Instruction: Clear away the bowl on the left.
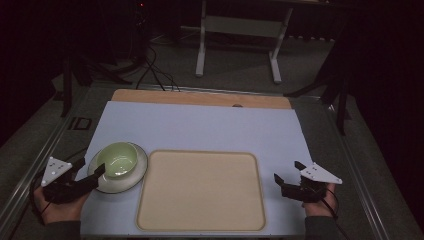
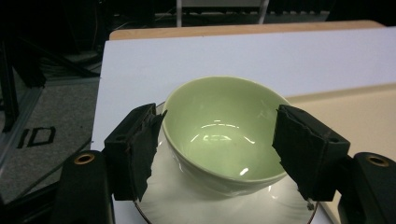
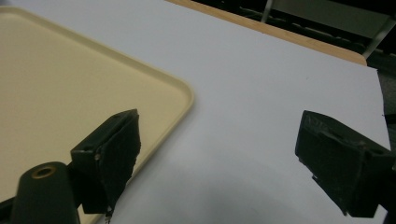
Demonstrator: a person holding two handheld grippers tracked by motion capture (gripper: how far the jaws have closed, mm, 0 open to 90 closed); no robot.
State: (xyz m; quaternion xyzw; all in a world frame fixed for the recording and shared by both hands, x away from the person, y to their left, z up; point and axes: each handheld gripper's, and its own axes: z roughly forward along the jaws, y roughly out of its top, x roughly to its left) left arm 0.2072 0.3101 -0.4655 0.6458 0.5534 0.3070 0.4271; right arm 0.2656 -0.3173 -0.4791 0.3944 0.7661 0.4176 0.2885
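Glossy pale-green ceramic bowl point(image 2: 224, 133), left of the beige tray point(image 1: 200, 192), looks slippery, breakable; left hand-held gripper point(image 2: 219, 144) gapes unclamped astride its rim.

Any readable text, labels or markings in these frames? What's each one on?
"ID": white marking on the floor left of the table, seen in the left gripper view; it also shows in the high view, too small to read.
No text on the bowl, plate or tray.

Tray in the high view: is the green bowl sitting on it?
No, the green bowl sits on a white plate left of the bare tray.
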